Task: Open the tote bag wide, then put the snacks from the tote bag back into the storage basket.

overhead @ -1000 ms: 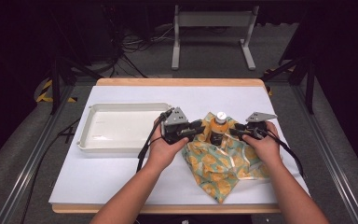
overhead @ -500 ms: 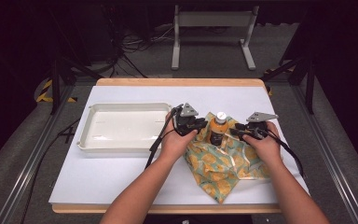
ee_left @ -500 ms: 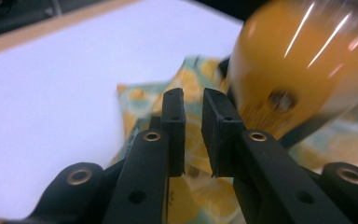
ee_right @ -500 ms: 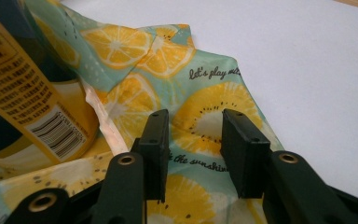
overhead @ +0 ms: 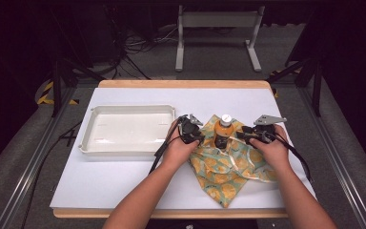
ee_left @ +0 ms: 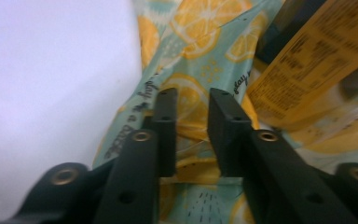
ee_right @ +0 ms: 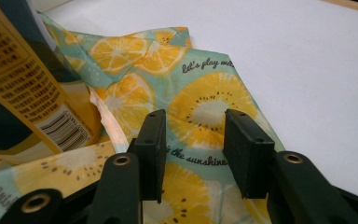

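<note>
A bottle (overhead: 223, 131) with a white cap and yellow label stands upright on a teal cloth (overhead: 228, 171) printed with orange slices. My left gripper (overhead: 198, 139) sits at the cloth's left edge, just left of the bottle. Its jaws have just been opening, and in the left gripper view they (ee_left: 191, 95) stand slightly apart over a fold of cloth (ee_left: 191, 28), with the bottle's label (ee_left: 307, 60) at the upper right. My right gripper (overhead: 241, 135) is open to the right of the bottle, its jaws (ee_right: 193, 116) hovering over the cloth (ee_right: 205, 102) beside the bottle (ee_right: 23, 79).
A white rectangular tray (overhead: 126, 109) lies left of the hands on the white table top (overhead: 124, 181). A metal stand and cables sit on the floor beyond the table's far edge.
My left hand has moved right and down, from beside the tray to the cloth's edge next to the bottle. The right hand, bottle and cloth have stayed put.
</note>
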Demonstrator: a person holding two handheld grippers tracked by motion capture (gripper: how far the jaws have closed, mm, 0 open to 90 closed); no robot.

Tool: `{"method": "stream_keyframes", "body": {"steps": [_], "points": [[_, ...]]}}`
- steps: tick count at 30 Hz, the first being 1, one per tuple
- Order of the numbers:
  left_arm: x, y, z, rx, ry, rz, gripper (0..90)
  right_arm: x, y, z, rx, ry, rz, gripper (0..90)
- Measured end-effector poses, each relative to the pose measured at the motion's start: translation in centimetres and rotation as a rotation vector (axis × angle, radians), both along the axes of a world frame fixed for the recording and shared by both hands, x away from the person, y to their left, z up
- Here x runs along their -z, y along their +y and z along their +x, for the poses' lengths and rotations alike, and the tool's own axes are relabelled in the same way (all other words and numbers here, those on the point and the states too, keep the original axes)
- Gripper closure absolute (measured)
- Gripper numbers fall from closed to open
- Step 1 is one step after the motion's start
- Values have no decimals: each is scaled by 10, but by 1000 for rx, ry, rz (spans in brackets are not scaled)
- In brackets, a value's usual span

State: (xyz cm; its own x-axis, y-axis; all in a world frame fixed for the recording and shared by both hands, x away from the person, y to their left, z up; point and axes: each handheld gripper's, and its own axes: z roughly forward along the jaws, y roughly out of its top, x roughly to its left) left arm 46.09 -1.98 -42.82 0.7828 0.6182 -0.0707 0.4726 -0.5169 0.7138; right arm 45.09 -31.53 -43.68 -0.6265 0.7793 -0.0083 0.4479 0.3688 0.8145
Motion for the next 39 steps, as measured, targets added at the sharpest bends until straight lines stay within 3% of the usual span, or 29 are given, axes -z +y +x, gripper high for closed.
{"method": "stream_keyframes", "body": {"steps": [2,6,8,12,15,19,23,28,30,31,37,39], "points": [[-6,2,-3,17,-12,-31,675,-4,-2,-2,7,-20,12,598],[-20,8,-11,39,-72,-87,581,-11,-5,-8,24,-52,64,595],[-24,9,-13,44,-80,-104,536,-14,-6,-10,28,-63,85,595],[-38,16,-20,65,-114,-188,486,-26,-11,-17,47,-109,196,595],[-47,19,-23,81,-127,-225,432,-40,-15,-23,51,-144,206,588],[-58,22,-27,112,-103,-276,309,-55,-23,-32,42,-174,215,573],[-66,20,-30,152,-120,-277,252,-61,-33,-40,40,-166,200,559],[-73,21,-29,180,-113,-319,245,-63,-40,-45,25,-154,202,533],[-75,21,-29,201,-94,-343,246,-64,-44,-49,-3,-137,254,516],[-77,21,-29,214,-92,-355,246,-65,-46,-51,-15,-139,252,508],[-85,17,-24,260,-106,-366,245,-68,-53,-61,-62,-119,218,482],[-90,13,-20,268,-104,-340,261,-69,-52,-60,-69,-117,219,472]]}}
